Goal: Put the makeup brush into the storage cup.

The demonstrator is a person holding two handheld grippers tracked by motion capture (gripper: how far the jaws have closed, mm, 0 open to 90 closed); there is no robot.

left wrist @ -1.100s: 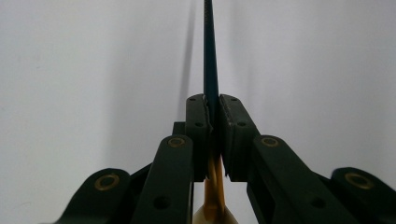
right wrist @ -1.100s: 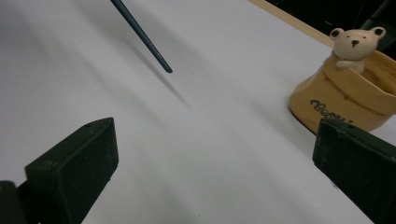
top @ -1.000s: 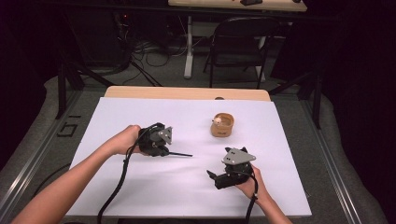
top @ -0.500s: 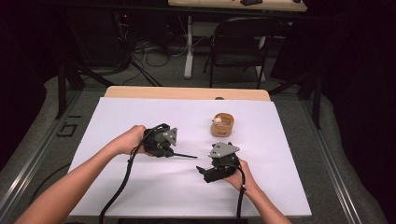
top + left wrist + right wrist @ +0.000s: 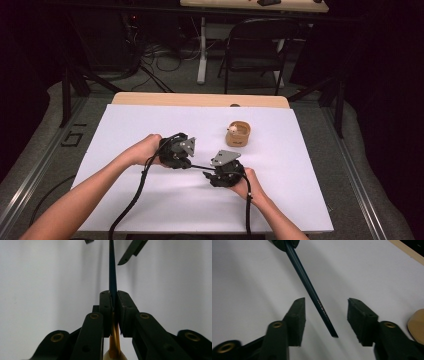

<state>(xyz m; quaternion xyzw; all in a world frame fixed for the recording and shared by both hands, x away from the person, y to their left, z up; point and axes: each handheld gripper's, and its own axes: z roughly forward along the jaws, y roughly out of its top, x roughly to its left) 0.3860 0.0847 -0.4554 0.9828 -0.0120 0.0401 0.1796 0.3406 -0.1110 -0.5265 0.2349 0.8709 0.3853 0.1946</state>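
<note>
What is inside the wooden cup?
In the cup, a small pale thing shows at the rim, too small to identify. The cup's wall hides whatever lies deeper.

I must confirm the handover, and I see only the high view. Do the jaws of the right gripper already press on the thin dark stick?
Observer: Not yet. In the right gripper view the stick passes between the jaws of the right gripper, which have just been closing, with a gap on each side.
Operator: Does the left gripper hold it firmly?
Observer: Yes. The left gripper has its jaws shut on the stick.
Operator: Is the stick one colour along its length?
Observer: No. Behind the left jaws it turns yellowish with a pale end; ahead of them it is dark blue.
</note>
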